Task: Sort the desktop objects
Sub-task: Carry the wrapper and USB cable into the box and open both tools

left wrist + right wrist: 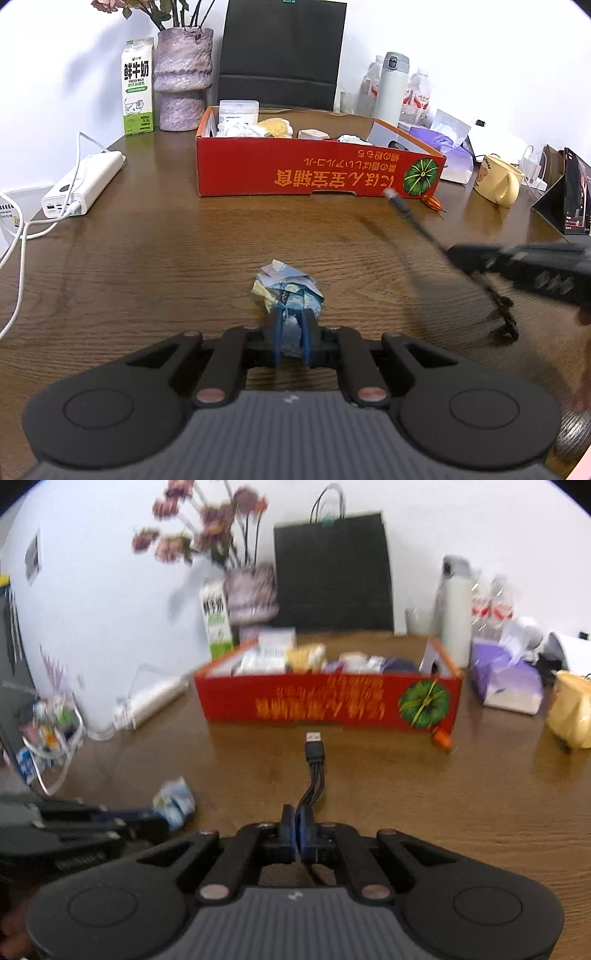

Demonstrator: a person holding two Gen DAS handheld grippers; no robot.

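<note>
On wooden table (147,258), crumpled blue-white wrapper (286,291)

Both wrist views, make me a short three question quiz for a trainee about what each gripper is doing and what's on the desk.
1. Multiple choice: what is the left gripper shut on?
A. a milk carton
B. a crumpled paper wrapper
C. a yellow mug

2. True or false: the red cardboard box is empty.

3. Fill in: the right gripper is shut on a black ____ whose plug points toward the box.

Key
1. B: the crumpled paper wrapper sits between its fingers.
2. False: packets and other items already lie inside it.
3. USB cable.
</note>
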